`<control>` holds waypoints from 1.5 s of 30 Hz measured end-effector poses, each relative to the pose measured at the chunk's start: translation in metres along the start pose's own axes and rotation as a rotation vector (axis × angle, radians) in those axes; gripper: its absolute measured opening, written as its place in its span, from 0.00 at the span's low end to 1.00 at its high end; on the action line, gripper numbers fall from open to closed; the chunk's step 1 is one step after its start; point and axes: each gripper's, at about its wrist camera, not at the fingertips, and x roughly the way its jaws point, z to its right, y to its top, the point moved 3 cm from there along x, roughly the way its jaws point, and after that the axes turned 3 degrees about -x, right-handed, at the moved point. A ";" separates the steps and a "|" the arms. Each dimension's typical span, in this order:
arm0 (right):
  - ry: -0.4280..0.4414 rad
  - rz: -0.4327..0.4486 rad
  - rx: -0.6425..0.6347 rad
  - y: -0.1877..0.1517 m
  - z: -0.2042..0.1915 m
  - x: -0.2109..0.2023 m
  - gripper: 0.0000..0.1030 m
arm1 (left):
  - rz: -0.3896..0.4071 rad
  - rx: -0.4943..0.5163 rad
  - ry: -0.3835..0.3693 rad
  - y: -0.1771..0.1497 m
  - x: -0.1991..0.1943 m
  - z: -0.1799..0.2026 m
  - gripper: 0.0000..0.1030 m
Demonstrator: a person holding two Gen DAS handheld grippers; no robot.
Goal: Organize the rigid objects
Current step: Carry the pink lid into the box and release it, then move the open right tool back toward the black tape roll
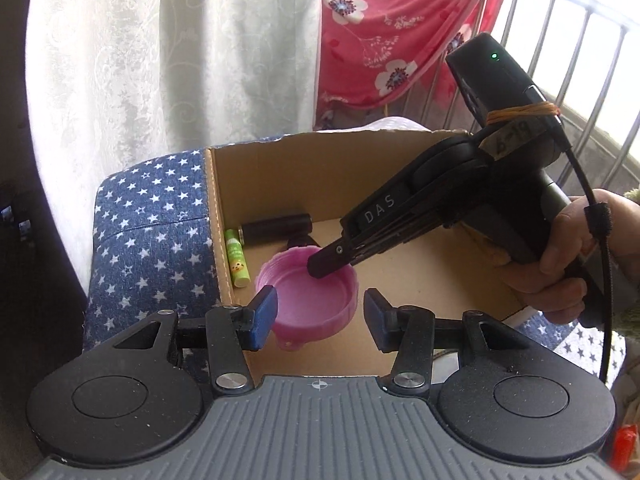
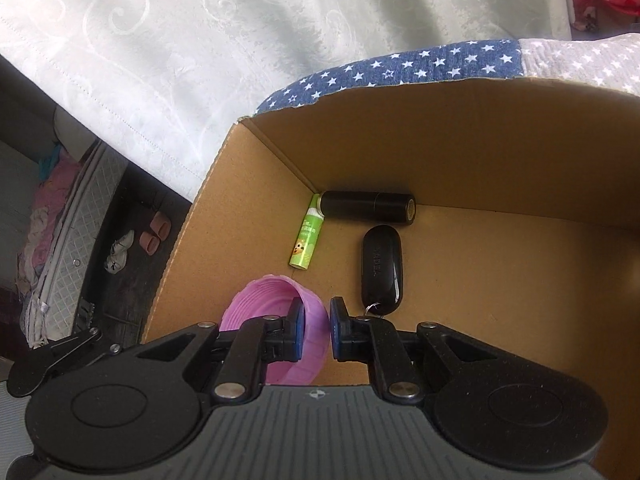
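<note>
Inside the open brown cardboard box (image 2: 480, 152), the right gripper (image 2: 329, 330) pinches the wall of a round pink plastic lid (image 2: 256, 300) held just above the floor.

Beyond the lid lie a green paper-wrapped tube (image 2: 306, 236), a smooth black cylinder (image 2: 368, 208) in the far left corner and a glossy black oval key fob (image 2: 381, 268). Nearer, the left gripper (image 1: 320, 314) hovers with jaws spread and empty. Box rests on blue star-printed fabric (image 1: 152, 216); pale embossed curtain (image 1: 160, 40) hangs behind.

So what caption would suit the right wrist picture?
Right gripper pinches the rim of a pink lid over a cardboard box holding a green tube, black cylinder and key fob.
</note>
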 end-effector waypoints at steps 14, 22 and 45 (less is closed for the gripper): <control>0.030 -0.033 0.028 -0.006 -0.001 -0.016 0.23 | 0.153 -0.026 -0.018 -0.016 -0.052 -0.006 0.53; 0.120 0.184 0.023 -0.047 -0.013 -0.111 0.23 | 0.206 -0.034 -0.060 -0.047 -0.090 0.001 0.54; -0.026 0.318 -0.047 -0.222 -0.032 -0.062 0.42 | -0.014 0.171 -0.015 -0.159 -0.039 0.066 0.64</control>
